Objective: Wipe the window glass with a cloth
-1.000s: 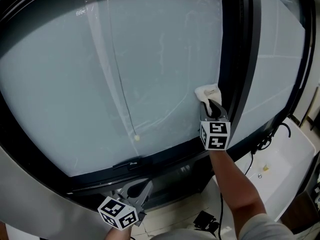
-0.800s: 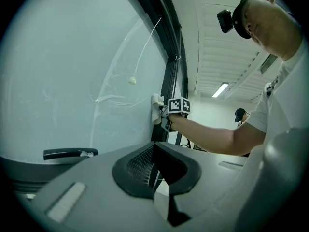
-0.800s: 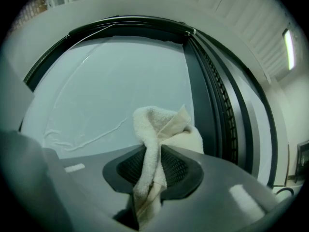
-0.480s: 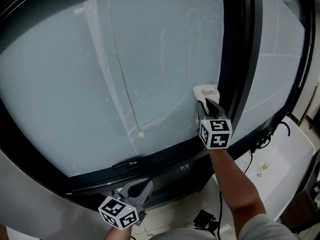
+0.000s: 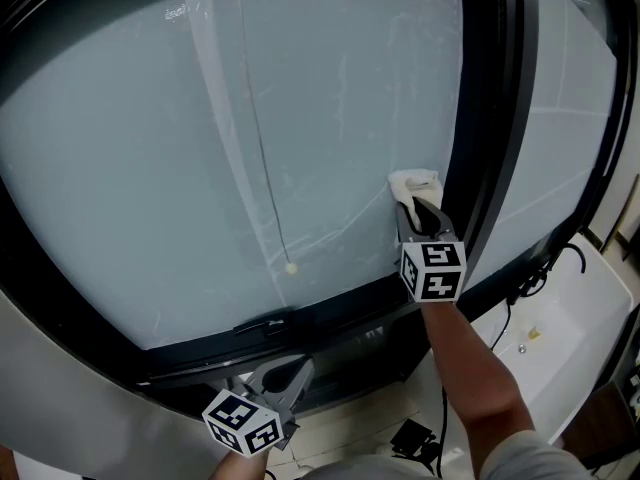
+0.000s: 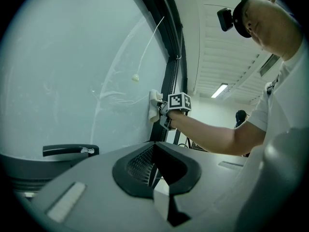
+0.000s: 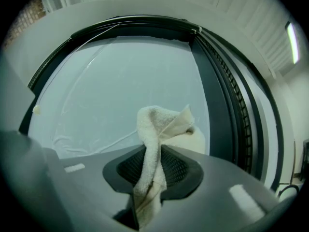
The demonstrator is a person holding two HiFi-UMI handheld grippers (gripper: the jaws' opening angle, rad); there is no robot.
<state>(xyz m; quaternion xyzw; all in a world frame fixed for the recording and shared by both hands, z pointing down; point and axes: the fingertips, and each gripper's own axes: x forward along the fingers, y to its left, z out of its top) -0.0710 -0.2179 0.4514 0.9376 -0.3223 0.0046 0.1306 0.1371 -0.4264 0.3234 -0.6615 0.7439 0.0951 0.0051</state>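
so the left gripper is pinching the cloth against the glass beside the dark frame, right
Not the left: the right gripper is pinching the cloth against the glass beside the dark frame, as the right gripper view shows. The left gripper hangs empty.

No legible text; stamp (image 5: 176, 12) on window glass (image 5: 130, 168) unreadable.

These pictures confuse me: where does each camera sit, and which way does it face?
Head view: on the person's head, facing down at the glass; shows the left gripper, the right gripper with the cloth, and the right arm.
Left gripper view: on the left gripper, facing along the glass toward the right gripper; shows its own jaws and the right arm.
Right gripper view: on the right gripper, facing the glass; shows its jaws shut on the cloth.
All three share glass and cloth.
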